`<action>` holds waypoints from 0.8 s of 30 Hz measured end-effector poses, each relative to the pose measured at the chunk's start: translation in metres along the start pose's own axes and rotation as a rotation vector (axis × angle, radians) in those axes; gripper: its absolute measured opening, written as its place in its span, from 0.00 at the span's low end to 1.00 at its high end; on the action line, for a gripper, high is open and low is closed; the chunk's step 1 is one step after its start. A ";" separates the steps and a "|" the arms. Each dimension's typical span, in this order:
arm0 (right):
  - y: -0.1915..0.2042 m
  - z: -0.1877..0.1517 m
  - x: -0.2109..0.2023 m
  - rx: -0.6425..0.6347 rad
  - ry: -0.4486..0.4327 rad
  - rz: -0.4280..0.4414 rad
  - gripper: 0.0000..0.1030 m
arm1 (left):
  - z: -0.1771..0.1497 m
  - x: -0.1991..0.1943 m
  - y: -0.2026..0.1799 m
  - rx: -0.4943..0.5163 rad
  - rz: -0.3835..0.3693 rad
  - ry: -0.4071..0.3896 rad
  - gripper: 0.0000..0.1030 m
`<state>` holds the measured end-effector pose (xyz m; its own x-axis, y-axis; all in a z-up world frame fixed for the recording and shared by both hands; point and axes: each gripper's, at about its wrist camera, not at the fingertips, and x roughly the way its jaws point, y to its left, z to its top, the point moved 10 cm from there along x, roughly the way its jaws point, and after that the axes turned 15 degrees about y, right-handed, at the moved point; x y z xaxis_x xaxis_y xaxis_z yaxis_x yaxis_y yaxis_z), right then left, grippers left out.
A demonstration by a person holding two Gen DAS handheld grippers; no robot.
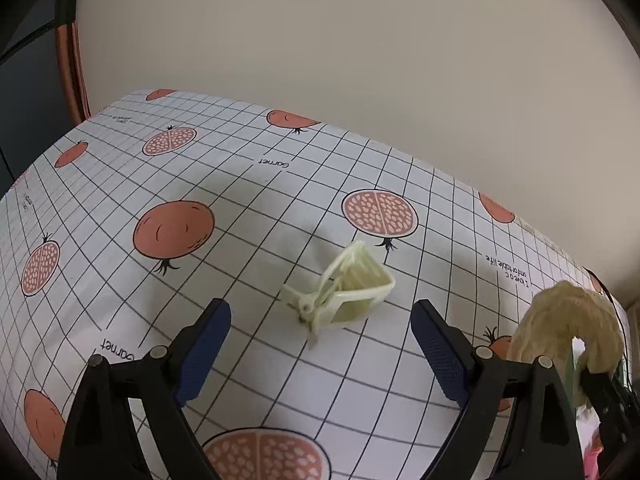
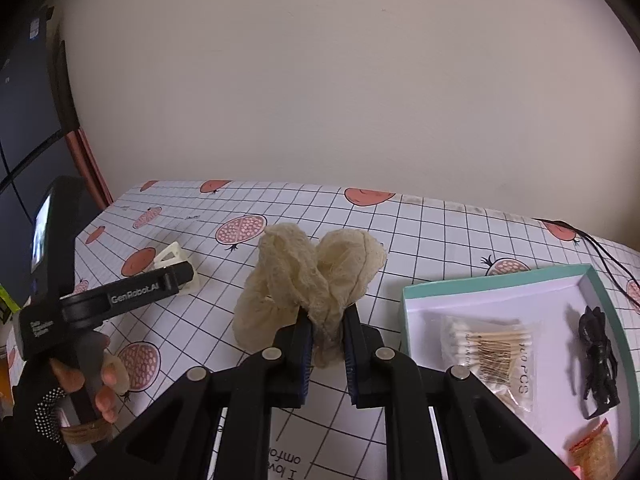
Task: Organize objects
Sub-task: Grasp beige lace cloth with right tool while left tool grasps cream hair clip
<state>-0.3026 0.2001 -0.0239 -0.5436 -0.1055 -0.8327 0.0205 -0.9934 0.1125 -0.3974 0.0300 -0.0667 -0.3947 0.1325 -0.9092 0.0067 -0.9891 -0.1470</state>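
Note:
A pale green hair claw clip (image 1: 344, 292) lies on the pomegranate-print tablecloth (image 1: 240, 184), just ahead of my left gripper (image 1: 320, 352), which stands open with the clip between and beyond its blue pads. In the right wrist view the same clip (image 2: 176, 260) shows partly behind the left gripper's body. My right gripper (image 2: 326, 344) is shut on a cream fluffy scrunchie (image 2: 308, 280), held above the table. That scrunchie (image 1: 568, 328) also appears at the right edge of the left wrist view.
A teal-rimmed white box (image 2: 496, 284) sits at the right, holding a bag of cotton swabs (image 2: 492, 352), a black hair claw (image 2: 596, 360) and a small orange packet (image 2: 592, 448). A black cord (image 2: 608, 260) trails behind it. A hand (image 2: 100, 384) grips the left tool.

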 end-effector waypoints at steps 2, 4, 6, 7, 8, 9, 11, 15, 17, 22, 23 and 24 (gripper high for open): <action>-0.003 0.000 -0.001 0.005 0.000 0.001 0.14 | 0.001 0.001 -0.004 0.009 0.010 -0.006 0.84; -0.005 -0.001 -0.001 0.011 0.001 -0.001 0.14 | 0.002 0.002 -0.006 0.013 0.012 0.000 0.79; -0.005 -0.002 -0.002 0.011 0.004 0.000 0.14 | 0.002 0.003 -0.006 0.007 0.011 0.003 0.79; -0.004 -0.002 -0.002 0.010 0.003 -0.002 0.14 | 0.003 0.003 -0.006 0.002 0.010 -0.003 0.78; -0.004 -0.002 -0.003 0.009 0.002 -0.002 0.14 | 0.003 0.003 -0.007 0.000 0.005 0.001 0.78; -0.003 -0.002 -0.003 0.009 0.003 0.001 0.14 | 0.003 0.004 -0.008 0.000 0.001 0.005 0.76; -0.002 -0.002 -0.004 0.010 0.000 0.003 0.14 | 0.002 0.005 -0.009 0.005 -0.001 0.015 0.61; -0.003 -0.004 -0.004 0.010 0.002 0.001 0.14 | 0.000 0.007 -0.008 -0.006 -0.018 0.033 0.46; -0.005 -0.005 -0.004 0.014 0.005 0.000 0.14 | -0.002 0.006 -0.008 0.003 -0.013 0.032 0.46; -0.005 -0.008 -0.003 0.016 0.013 -0.002 0.14 | -0.006 0.002 -0.006 0.011 -0.013 0.025 0.46; -0.006 -0.009 -0.003 0.018 0.014 -0.001 0.14 | -0.007 0.000 -0.005 0.010 -0.012 0.024 0.46; -0.005 -0.010 -0.003 0.021 0.017 0.003 0.14 | -0.008 -0.001 -0.005 0.010 -0.014 0.025 0.46</action>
<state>-0.2930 0.2054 -0.0270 -0.5289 -0.1092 -0.8416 0.0047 -0.9920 0.1258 -0.3896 0.0354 -0.0680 -0.3712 0.1474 -0.9168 -0.0079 -0.9878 -0.1556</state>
